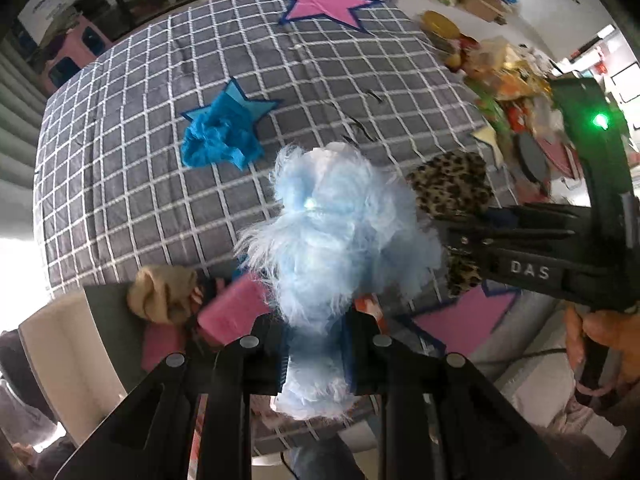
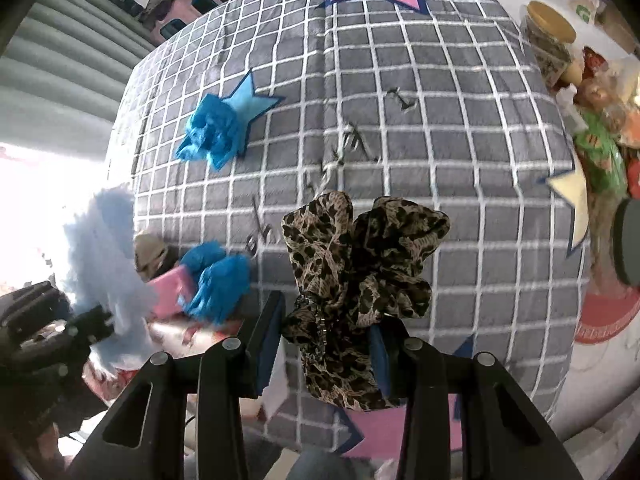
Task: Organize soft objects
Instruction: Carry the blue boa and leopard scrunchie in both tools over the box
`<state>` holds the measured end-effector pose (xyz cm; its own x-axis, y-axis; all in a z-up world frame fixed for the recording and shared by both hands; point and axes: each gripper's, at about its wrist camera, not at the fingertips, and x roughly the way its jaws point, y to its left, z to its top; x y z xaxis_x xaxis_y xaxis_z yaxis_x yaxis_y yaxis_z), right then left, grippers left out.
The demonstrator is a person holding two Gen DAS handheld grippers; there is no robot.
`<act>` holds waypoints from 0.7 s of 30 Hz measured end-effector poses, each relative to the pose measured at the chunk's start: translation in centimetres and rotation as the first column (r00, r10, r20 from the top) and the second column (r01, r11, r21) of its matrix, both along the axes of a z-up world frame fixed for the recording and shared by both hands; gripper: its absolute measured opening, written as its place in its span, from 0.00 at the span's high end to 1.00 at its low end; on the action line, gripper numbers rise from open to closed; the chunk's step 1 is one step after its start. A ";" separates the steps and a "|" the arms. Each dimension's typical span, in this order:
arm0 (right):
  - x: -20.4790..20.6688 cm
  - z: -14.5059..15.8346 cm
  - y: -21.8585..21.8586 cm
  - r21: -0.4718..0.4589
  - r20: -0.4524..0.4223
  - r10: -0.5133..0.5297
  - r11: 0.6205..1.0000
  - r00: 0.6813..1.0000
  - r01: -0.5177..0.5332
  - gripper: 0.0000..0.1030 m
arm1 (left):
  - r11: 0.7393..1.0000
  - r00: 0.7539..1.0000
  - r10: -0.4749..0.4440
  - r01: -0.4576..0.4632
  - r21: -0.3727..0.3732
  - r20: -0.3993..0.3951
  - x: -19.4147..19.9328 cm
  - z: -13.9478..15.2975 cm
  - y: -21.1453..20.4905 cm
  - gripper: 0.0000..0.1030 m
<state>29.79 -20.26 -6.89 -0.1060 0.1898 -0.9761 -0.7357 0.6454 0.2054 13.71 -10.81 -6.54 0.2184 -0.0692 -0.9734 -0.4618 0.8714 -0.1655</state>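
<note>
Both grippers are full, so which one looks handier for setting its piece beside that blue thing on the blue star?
Probably the left hand-held gripper: its fluffy pale-blue piece hangs nearer the blue star than the right's leopard scrunchie.

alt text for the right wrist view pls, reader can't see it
The right gripper is shut on a leopard-print scrunchie above a grey checked blanket. A bright blue scrunchie lies on a blue star patch; at left, the left gripper holds a pale blue fluffy scrunchie.

Harsh daylight blows out white at my left in both views. The checked blanket (image 1: 168, 168) is evenly lit and bulges under the fisheye; corners go black. The clutter (image 1: 516, 80) at far right smears.
</note>
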 end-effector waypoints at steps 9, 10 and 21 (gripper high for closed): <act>-5.7 1.0 -1.3 -0.005 -0.044 -0.006 1.000 0.999 0.005 0.61 | 0.995 0.996 -0.083 0.085 -0.046 0.033 -4.4 1.1 -3.8 0.78; -6.3 1.1 -1.3 -0.002 -0.049 -0.007 1.000 0.999 0.007 0.61 | 0.995 0.995 -0.091 0.092 -0.044 0.036 -4.8 1.3 -4.0 0.78; -12.4 3.5 2.2 0.022 -0.042 0.068 0.998 0.997 -0.067 0.61 | 1.000 0.994 -0.027 0.029 -0.013 0.109 -11.4 3.6 -2.3 0.78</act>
